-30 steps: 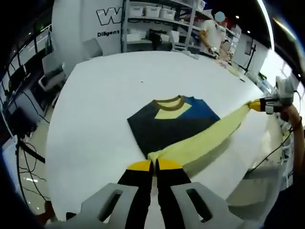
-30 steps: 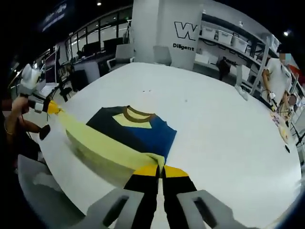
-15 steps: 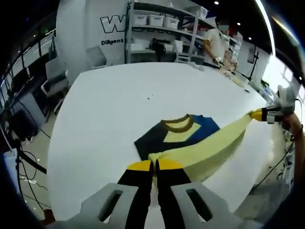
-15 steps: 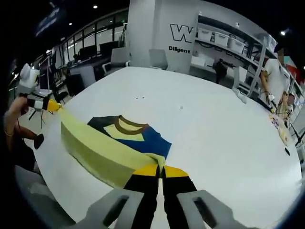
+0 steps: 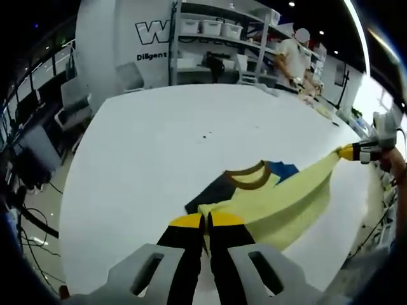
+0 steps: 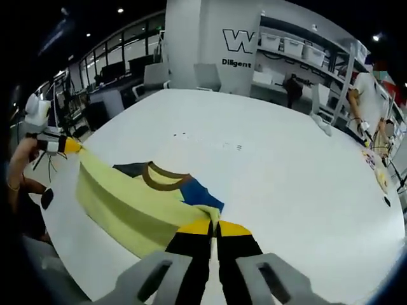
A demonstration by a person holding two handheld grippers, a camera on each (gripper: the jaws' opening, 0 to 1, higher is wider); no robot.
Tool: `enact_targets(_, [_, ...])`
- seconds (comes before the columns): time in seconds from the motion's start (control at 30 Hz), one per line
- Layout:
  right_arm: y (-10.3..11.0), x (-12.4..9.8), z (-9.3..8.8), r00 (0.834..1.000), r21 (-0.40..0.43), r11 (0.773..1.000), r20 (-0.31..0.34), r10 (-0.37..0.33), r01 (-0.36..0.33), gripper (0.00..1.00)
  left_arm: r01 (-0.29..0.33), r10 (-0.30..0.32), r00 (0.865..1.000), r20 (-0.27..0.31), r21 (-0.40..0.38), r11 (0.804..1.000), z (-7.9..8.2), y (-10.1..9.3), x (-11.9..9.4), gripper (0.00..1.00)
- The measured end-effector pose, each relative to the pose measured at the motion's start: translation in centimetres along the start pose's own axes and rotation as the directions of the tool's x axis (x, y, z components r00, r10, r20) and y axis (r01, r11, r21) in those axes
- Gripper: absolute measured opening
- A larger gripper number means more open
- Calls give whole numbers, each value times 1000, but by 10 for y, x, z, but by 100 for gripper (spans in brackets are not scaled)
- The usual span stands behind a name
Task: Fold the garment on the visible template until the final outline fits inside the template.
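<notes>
The white counter (image 5: 140, 146) carries a T-shirt (image 5: 280, 197), which lies near the edge closest to the person. Over the last second its pale yellow lower part has been carried up across the dark and blue chest, so much less of that panel shows; the brown collar (image 5: 249, 178) is still uncovered. I judge this bottom-to-top fold roughly half made, not yet laid flat. No template outline is discernible on the counter. The left tool (image 5: 205, 220) is clamped on one corner of the lifted yellow hem, the right tool (image 6: 213, 227) on the other, the hem taut between them.
</notes>
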State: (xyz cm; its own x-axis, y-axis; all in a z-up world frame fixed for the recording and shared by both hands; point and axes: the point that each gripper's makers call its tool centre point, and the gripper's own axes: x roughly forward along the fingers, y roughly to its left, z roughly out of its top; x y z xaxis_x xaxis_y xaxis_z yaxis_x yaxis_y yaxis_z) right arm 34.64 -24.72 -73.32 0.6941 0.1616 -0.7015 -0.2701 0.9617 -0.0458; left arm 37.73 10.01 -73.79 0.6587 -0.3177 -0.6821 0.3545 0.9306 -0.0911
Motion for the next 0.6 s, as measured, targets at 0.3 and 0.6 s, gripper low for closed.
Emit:
enact_targets(0.3, [-7,31,6,1000,14,1000,-20,-3,3,0,-5,5,1000,-8,-21,1000,5,11,31,0])
enact_targets(0.6, [-11,58,4,999,45,999,-47,-2,4,0,-19,18,1000,-25,-33,999,0,17,56,0])
